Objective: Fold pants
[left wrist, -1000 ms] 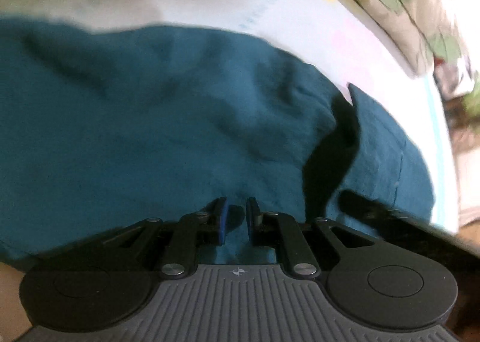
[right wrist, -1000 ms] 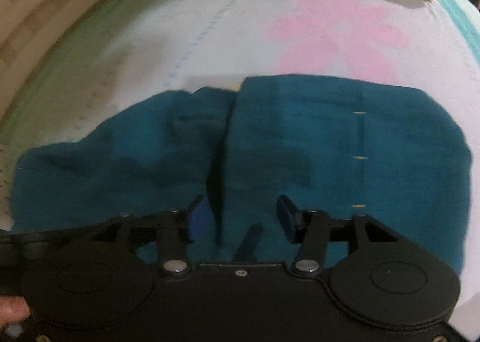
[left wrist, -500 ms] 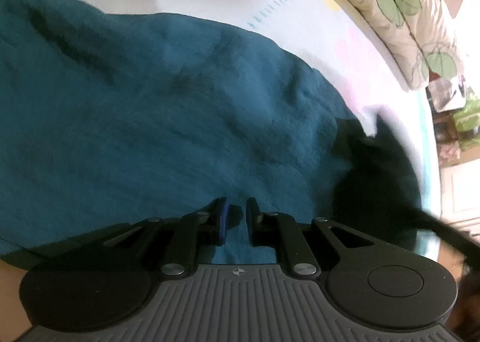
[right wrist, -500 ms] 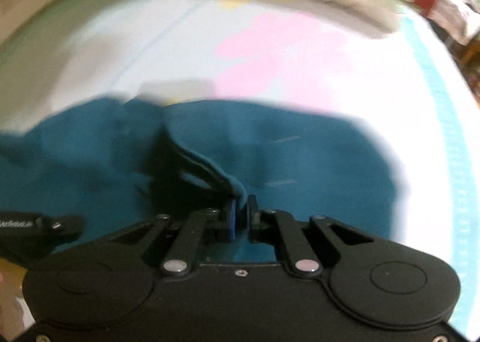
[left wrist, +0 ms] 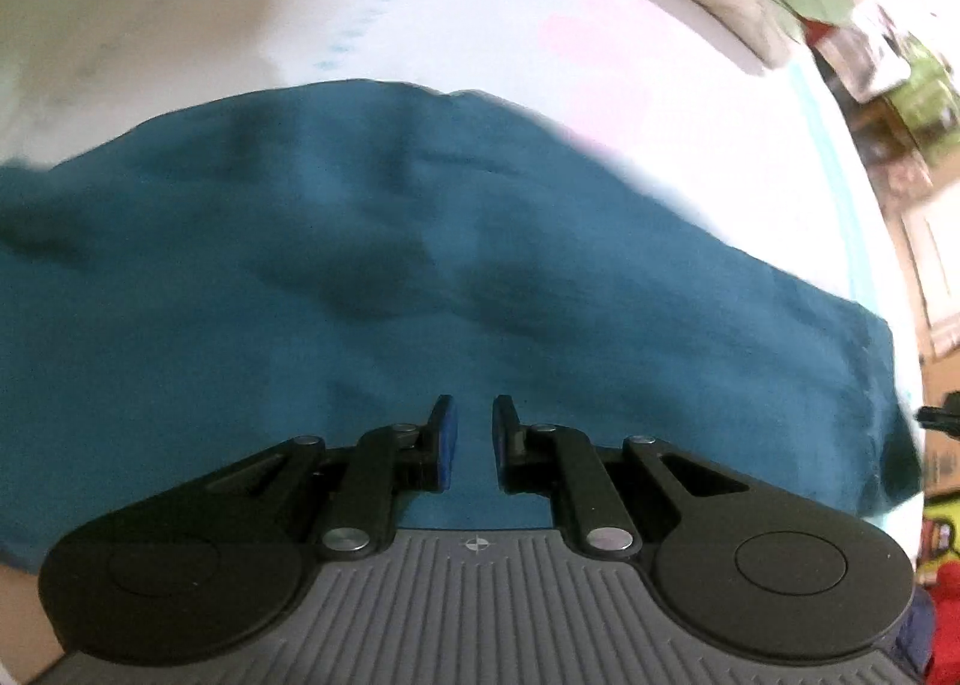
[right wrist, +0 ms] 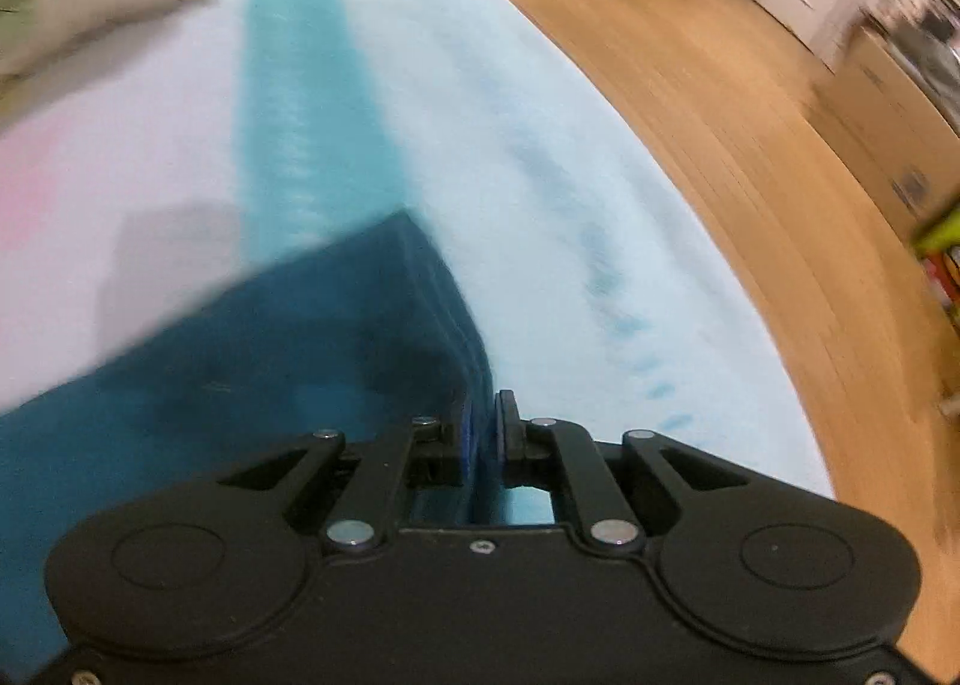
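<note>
Pants (left wrist: 372, 277): soft, light, limp; spread on bed sheet (right wrist: 540, 193), near its teal stripe. Right tongs (right wrist: 483, 433) clamp their edge, easing slightly. Left tongs (left wrist: 471, 433) nearly together, empty. You grip hems, corners.

Both grippers, left (left wrist: 474, 433) and right (right wrist: 485, 433), point steeply down, jaws near-closed.

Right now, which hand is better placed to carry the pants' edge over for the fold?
Right. The right gripper is pinching the edge of the pants at the bed's side; the left gripper just hovers over cloth, nothing between its pads.
</note>
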`<action>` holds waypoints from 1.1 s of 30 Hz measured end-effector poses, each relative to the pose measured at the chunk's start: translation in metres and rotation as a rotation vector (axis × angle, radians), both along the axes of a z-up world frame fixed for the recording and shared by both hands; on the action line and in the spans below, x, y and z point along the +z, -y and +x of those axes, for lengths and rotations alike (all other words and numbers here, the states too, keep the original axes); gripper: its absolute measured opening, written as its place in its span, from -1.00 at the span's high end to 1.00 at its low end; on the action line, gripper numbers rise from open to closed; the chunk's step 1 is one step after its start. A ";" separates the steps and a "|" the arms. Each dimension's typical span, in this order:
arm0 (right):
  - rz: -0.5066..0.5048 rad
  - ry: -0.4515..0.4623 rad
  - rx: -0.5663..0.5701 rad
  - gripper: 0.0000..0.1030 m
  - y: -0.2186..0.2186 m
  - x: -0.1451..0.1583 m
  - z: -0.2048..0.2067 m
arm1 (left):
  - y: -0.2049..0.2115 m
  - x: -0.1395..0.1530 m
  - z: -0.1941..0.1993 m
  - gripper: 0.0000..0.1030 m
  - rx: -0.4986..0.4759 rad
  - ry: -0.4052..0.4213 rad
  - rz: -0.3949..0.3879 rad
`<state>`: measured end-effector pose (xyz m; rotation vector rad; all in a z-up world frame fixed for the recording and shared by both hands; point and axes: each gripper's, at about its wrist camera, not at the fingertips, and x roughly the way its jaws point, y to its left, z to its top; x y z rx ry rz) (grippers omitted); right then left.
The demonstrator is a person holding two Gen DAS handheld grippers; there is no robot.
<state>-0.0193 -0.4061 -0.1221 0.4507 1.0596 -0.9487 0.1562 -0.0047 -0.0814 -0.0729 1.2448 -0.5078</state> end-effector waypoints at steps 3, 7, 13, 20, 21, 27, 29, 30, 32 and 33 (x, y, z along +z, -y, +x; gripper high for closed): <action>-0.010 0.041 -0.045 0.48 0.002 0.003 -0.006 | 0.024 0.006 -0.002 0.76 -0.064 0.013 -0.002; -0.083 0.141 0.179 0.17 -0.039 0.022 0.017 | 0.055 -0.001 -0.003 0.75 -0.134 0.003 -0.011; -0.014 0.293 0.712 0.16 -0.116 0.023 0.090 | 0.087 -0.033 -0.005 0.76 -0.197 -0.053 0.036; 0.008 0.170 1.152 0.17 -0.181 -0.026 0.158 | 0.074 -0.042 -0.008 0.76 -0.161 -0.070 -0.044; 0.008 0.149 1.177 0.16 -0.185 -0.032 0.165 | 0.073 -0.042 -0.005 0.76 -0.149 -0.084 -0.054; 0.015 0.161 1.234 0.88 -0.192 -0.039 0.164 | 0.066 -0.043 -0.004 0.76 -0.129 -0.102 -0.071; -0.008 0.167 1.278 0.89 -0.190 -0.036 0.150 | 0.063 -0.042 -0.005 0.76 -0.128 -0.095 -0.069; -0.030 0.167 1.305 0.89 -0.194 -0.031 0.146 | 0.063 -0.042 -0.005 0.76 -0.126 -0.092 -0.067; -0.074 0.166 1.355 0.89 -0.203 -0.027 0.129 | 0.064 -0.039 -0.006 0.76 -0.125 -0.088 -0.058; -0.081 0.164 1.378 0.89 -0.210 -0.026 0.122 | 0.066 -0.039 -0.006 0.76 -0.128 -0.086 -0.051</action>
